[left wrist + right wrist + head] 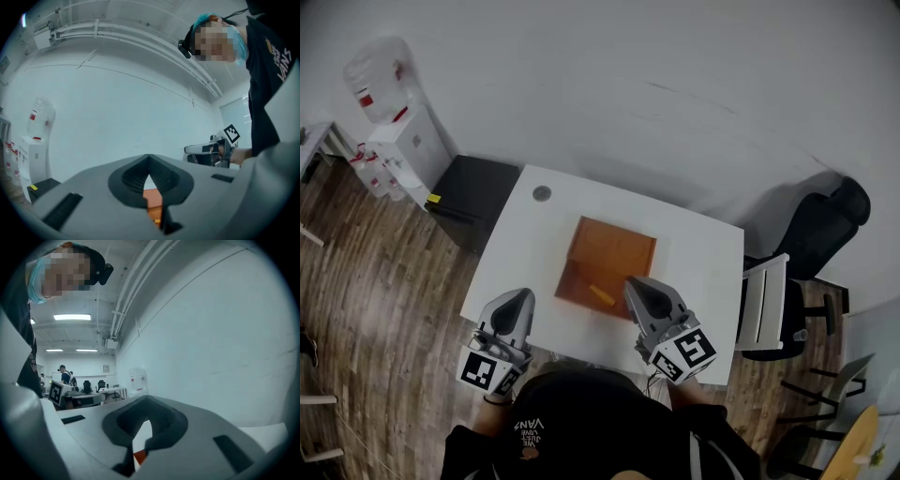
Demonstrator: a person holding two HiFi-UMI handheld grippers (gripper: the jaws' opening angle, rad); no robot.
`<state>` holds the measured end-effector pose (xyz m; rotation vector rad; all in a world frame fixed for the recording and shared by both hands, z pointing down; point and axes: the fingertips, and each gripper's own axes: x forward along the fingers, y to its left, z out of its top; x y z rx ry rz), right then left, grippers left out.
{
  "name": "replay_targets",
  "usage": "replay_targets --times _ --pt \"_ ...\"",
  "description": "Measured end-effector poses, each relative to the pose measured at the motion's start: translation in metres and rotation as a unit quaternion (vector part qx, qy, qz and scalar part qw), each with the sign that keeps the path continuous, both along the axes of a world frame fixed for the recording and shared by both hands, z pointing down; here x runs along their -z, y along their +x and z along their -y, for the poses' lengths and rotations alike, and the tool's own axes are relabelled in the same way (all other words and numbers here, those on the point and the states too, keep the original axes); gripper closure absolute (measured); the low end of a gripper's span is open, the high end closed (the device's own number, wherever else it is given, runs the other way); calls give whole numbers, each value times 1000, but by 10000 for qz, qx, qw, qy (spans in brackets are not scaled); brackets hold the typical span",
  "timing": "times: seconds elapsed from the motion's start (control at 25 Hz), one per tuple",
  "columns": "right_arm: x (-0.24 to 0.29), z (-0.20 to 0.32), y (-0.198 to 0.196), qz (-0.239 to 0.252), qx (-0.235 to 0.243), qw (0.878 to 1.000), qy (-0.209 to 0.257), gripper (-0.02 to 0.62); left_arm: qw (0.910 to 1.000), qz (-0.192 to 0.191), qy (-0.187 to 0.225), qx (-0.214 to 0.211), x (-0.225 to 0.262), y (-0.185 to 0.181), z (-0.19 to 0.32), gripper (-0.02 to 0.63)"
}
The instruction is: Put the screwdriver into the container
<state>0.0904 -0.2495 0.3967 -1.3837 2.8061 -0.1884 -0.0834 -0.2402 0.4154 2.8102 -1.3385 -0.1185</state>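
Observation:
An orange-brown open container point(614, 251) sits mid-table in the head view. A small yellow-orange screwdriver point(601, 294) lies inside it, near its front edge. My left gripper point(522, 298) hovers over the table's front left, jaws shut and empty, left of the container. My right gripper point(640, 287) is at the container's front right corner, also shut with nothing in it. In the left gripper view the shut gripper point(150, 163) tilts upward, with a strip of the container point(153, 199) showing below. The right gripper view shows that shut gripper point(144, 428) over an orange sliver point(139, 456).
The white table point(703, 253) stands against a pale wall, with a small round disc point(542, 193) at its back left. A black cabinet point(473, 197) and a water dispenser point(403, 131) are to the left. Chairs point(778, 300) stand to the right.

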Motion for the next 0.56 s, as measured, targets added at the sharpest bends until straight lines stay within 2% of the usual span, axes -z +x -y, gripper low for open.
replay_targets --times 0.56 --pt "1 -8 -1 -60 43 10000 16 584 10000 -44 -82 10 0 3 -11 592"
